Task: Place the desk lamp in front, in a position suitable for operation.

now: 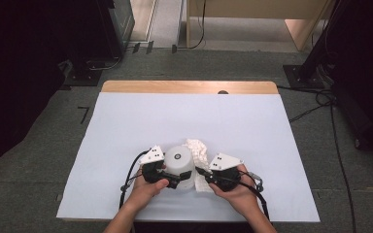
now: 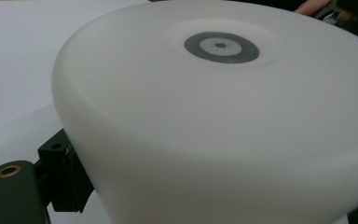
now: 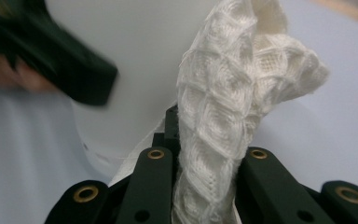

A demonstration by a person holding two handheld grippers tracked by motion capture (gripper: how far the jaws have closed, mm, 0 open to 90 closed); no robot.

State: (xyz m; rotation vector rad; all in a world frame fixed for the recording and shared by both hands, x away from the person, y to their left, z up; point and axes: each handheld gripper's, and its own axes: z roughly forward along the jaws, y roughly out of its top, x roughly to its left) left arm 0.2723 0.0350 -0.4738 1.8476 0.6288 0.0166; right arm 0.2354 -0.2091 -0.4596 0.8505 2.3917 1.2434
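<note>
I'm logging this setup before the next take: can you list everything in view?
upturned cup: one, white, base up, near middle of the sheet, between the two tools.
cloth: one, white, waffle-textured, bunched against the cup's right side.
sheet: one, pale blue, covering the table.
table: one, wooden edge visible at the far side.
cables: several, black, on the grey floor at right.
left tool: one, black, jaws around the cup.
right tool: one, black, shut on the cloth.
hands: two, each holding a tool.

A white, frosted cup [image 1: 180, 162] stands upside down near the bench's near edge — a crumpled white waffle-weave cloth [image 1: 197, 149] touches its right side.
</note>
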